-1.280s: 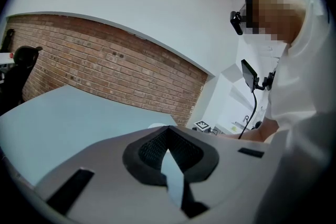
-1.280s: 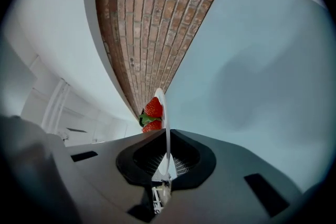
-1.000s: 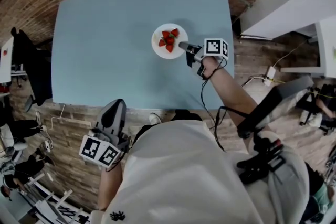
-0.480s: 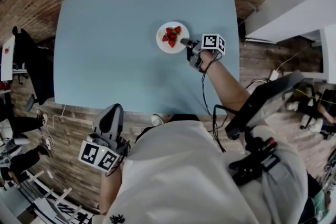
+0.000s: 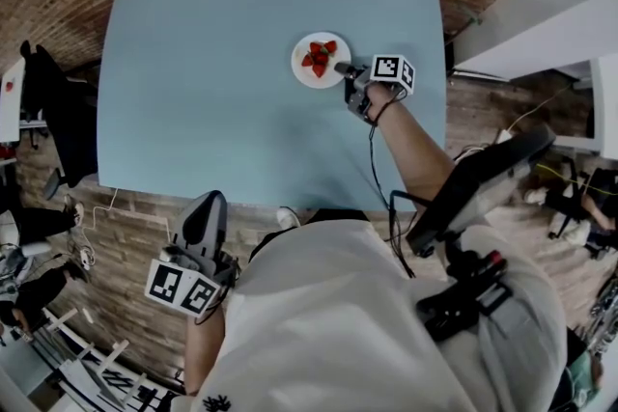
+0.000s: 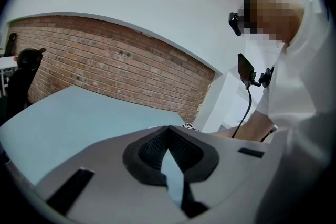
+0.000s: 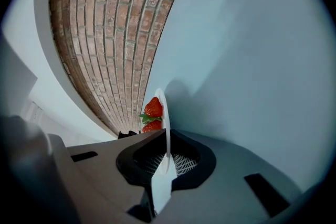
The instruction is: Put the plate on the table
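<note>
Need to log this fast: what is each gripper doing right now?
Left gripper: closed, holding nothing.
Right gripper: closed on the plate by its rim.

The right arm (image 5: 410, 150) stretches forward, almost straight, with the forearm bare. The right hand-held gripper (image 5: 340, 68) points toward the person's left, and its jaws pinch the rim of the plate (image 5: 304, 77). The left arm (image 5: 198, 347) is bent and held close beside the torso. The left hand-held gripper (image 5: 206, 207) points forward, jaws together with nothing between them.
</note>
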Demonstrator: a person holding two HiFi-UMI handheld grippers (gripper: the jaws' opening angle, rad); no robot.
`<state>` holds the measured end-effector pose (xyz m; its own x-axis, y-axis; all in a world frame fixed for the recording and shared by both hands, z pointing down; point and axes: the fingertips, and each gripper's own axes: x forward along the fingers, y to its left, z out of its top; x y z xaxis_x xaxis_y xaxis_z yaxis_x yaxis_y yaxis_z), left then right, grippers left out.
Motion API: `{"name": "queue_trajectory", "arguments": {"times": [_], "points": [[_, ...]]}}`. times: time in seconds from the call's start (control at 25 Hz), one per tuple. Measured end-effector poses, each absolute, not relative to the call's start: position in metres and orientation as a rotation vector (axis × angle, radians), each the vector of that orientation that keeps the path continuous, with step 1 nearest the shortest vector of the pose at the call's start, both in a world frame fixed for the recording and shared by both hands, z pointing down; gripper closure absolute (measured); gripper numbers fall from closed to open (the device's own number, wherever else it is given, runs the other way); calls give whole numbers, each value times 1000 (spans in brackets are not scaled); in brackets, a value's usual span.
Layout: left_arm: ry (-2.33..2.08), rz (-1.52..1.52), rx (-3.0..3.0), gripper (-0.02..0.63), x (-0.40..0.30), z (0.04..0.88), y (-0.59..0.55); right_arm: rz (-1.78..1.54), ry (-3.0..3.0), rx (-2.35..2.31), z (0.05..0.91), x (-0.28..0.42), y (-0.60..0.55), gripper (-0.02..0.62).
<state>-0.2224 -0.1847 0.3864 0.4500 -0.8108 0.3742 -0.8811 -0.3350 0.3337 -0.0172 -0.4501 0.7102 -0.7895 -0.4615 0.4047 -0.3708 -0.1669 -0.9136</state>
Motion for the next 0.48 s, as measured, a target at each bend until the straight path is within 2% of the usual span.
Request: {"name": "queue_trajectory", "arguments": {"times": [0.48], "points": [[-1386, 135, 2251, 604, -229, 382, -184, -2177, 2013, -1233, 718, -12, -452, 568]]}}
